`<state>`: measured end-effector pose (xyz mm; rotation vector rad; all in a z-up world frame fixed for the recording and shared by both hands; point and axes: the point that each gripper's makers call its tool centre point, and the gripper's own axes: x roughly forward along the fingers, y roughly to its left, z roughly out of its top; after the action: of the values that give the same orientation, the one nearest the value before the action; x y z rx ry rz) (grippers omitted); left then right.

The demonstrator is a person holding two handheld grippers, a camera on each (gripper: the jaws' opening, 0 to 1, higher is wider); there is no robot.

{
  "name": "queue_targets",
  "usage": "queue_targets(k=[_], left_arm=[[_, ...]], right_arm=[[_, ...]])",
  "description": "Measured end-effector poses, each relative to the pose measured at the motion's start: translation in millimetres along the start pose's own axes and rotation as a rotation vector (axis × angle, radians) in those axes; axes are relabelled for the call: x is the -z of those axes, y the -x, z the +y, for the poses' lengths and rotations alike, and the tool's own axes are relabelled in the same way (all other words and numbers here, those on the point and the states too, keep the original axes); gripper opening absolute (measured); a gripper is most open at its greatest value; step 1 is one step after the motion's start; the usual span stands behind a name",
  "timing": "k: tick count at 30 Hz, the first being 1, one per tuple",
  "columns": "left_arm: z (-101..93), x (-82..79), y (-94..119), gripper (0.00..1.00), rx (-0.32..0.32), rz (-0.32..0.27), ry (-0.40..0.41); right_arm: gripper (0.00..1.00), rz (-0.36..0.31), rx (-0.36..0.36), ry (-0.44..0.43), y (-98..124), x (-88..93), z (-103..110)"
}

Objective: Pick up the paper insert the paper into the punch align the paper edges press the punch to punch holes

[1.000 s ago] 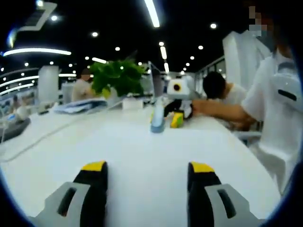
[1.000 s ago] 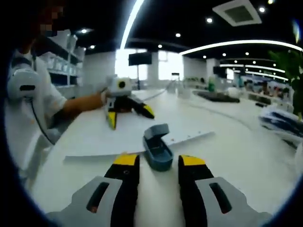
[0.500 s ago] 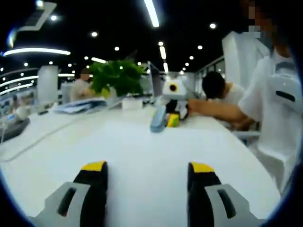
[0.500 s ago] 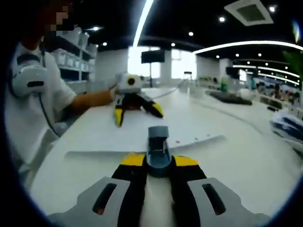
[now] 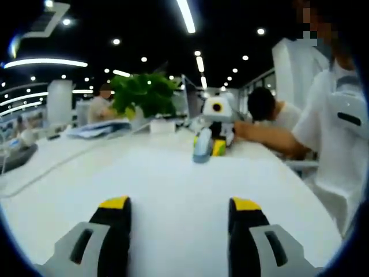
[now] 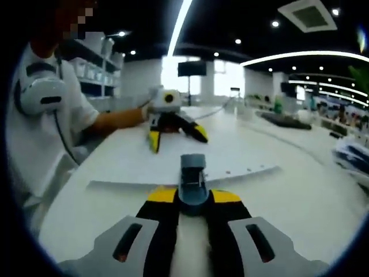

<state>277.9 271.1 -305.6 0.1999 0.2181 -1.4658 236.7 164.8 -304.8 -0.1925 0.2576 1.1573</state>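
The left hand-held gripper (image 5: 180, 210) waits, jaws apart, on the paper (image 6: 121, 164). At six o'clock, the right hand-held gripper (image 6: 192, 197) has just clamped the punch (image 6: 192, 183); holes dot the sheet's edge, so punching looks done.

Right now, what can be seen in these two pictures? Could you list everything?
hole punch: one, grey-blue, on the table between the right gripper's jaws
paper: one white sheet, flat on the table, its edge at the punch
table: one, white
plant: one, green, far end of the table
seated people: two, in the background
left gripper: yellow-tipped, open, over bare table
right gripper: yellow-tipped, shut on the punch
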Motion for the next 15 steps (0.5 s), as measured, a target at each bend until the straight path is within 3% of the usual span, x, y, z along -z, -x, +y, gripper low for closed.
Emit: queue_targets(k=[15], left_arm=[[-1.5,0.0,0.1,0.69,0.003,-0.001,0.000]], right_arm=[[0.23,0.002,-0.033,0.025,-1.7,-0.7,10.0]])
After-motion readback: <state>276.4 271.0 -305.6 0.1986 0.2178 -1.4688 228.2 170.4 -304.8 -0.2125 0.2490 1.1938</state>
